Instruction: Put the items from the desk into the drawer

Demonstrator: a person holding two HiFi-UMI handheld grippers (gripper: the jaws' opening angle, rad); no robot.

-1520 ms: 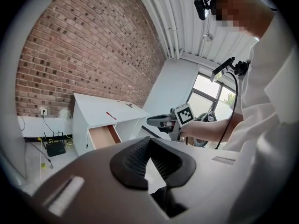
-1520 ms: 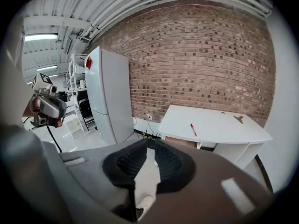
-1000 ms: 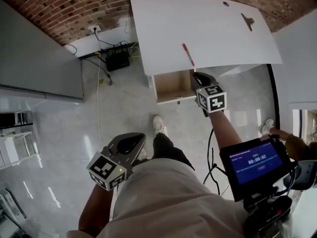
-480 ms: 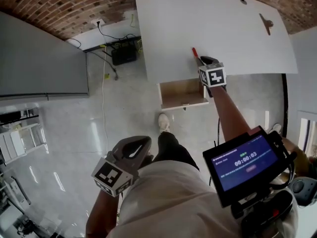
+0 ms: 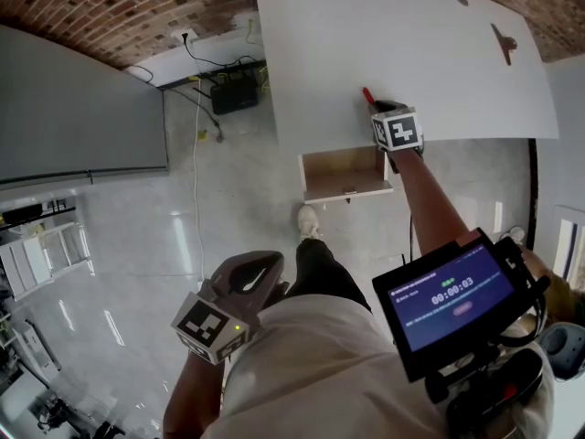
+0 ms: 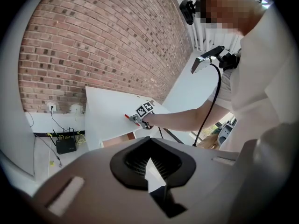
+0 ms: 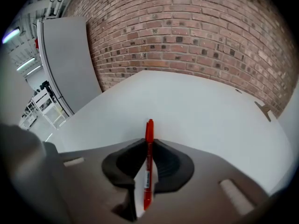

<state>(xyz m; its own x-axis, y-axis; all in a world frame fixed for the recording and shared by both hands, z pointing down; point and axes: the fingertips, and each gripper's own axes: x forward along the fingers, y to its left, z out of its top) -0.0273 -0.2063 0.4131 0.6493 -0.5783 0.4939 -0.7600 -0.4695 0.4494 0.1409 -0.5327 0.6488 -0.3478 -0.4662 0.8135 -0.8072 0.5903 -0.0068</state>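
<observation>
Right tongs [image 7: 148, 146] squeezing a red pen [image 7: 149, 127] at the near tabletop [image 7: 201, 111] edge, open drawer [image 5: 343, 167] below, left tongs [image 6: 148, 158] closed, empty

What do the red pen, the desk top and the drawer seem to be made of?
Red pen: probably plastic, glossy sheen. Desk top: smooth matte white, perhaps laminate; no grain shows. Drawer: tan inside, probably bare wood or board.

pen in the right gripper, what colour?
Red. The pen shows best in the right gripper view.
</observation>
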